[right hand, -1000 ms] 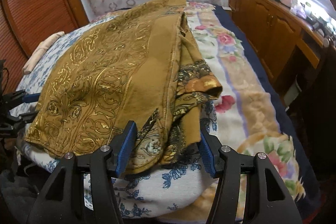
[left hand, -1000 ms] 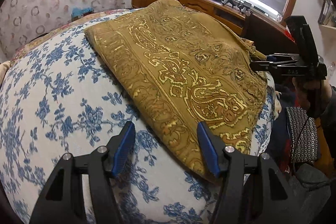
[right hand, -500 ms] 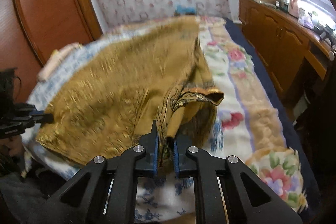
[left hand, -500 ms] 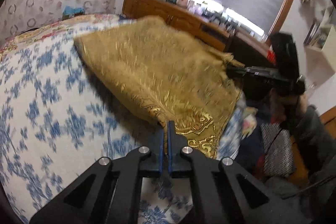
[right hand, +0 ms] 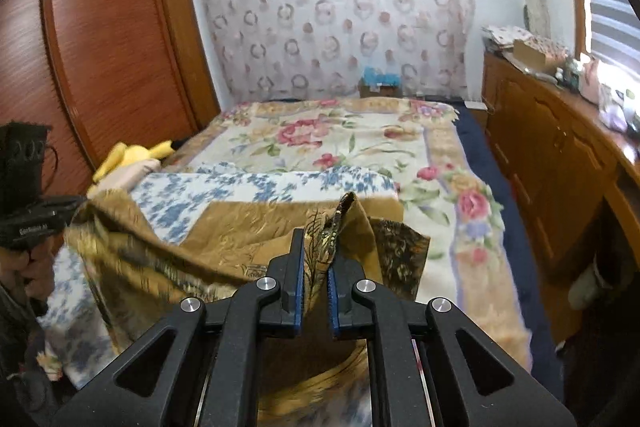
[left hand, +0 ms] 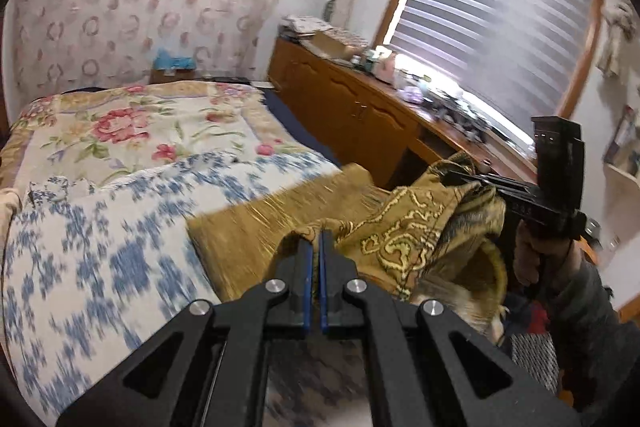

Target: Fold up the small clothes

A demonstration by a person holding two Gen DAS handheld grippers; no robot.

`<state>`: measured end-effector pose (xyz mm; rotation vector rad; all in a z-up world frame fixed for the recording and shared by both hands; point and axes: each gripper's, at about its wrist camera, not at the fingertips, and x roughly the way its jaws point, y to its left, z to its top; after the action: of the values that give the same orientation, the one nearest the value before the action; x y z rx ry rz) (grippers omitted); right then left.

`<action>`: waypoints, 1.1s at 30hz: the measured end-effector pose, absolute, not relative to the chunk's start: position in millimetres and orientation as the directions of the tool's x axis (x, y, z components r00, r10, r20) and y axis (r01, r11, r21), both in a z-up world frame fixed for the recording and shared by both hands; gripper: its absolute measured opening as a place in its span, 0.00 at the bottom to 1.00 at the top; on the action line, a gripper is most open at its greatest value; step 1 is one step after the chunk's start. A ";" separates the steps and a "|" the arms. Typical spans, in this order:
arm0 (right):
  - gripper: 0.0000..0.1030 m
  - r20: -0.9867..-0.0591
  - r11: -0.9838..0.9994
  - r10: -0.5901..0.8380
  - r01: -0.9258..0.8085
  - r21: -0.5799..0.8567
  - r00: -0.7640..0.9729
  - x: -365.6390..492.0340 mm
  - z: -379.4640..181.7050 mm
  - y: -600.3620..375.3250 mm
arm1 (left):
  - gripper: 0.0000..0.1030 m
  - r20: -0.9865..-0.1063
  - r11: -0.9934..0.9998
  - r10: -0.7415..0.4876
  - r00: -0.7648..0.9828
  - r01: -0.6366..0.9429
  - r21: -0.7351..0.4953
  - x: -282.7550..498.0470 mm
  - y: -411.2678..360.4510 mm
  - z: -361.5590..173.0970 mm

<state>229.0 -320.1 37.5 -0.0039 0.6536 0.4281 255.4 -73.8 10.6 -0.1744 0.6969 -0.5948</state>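
Presently both tongs are clamped on the near edge of the gold patterned cloth (right hand: 256, 227): the left gripper (left hand: 314, 247) at one corner, the right gripper (right hand: 316, 255) on a bunched fold, the rest trailing ahead onto the bed (right hand: 360, 139). Judged light, limp, somewhat slippery; corner holds suit it best.

Gold-patterned cloth (right hand: 248, 227) looks woven with a slight sheen, bedspread (right hand: 340, 135) soft matt fabric, wardrobe (right hand: 100, 39) glossy wood, fingers (left hand: 306, 275) matt black plastic.
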 end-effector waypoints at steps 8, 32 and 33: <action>0.09 -0.684 0.923 0.347 -0.365 0.127 0.642 317.9 1.0 -308.0 | 0.01 -0.653 0.871 -0.490 0.577 0.346 -0.349 338.1 -69.0 -37.0; 0.39 -0.685 0.890 0.397 -0.438 0.125 0.611 263.1 5.5 -343.0 | 0.52 -0.656 0.852 -0.490 0.574 0.476 -0.220 307.7 -67.0 -19.2; 0.39 -0.691 0.889 0.395 -0.443 0.120 0.606 262.9 3.9 -343.3 | 0.52 -0.663 0.851 -0.487 0.568 0.478 -0.217 306.6 -67.7 -23.1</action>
<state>262.9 -343.3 3.9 -0.0656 0.7820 0.4845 306.6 -67.7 -23.1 -0.0136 0.7836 -0.5669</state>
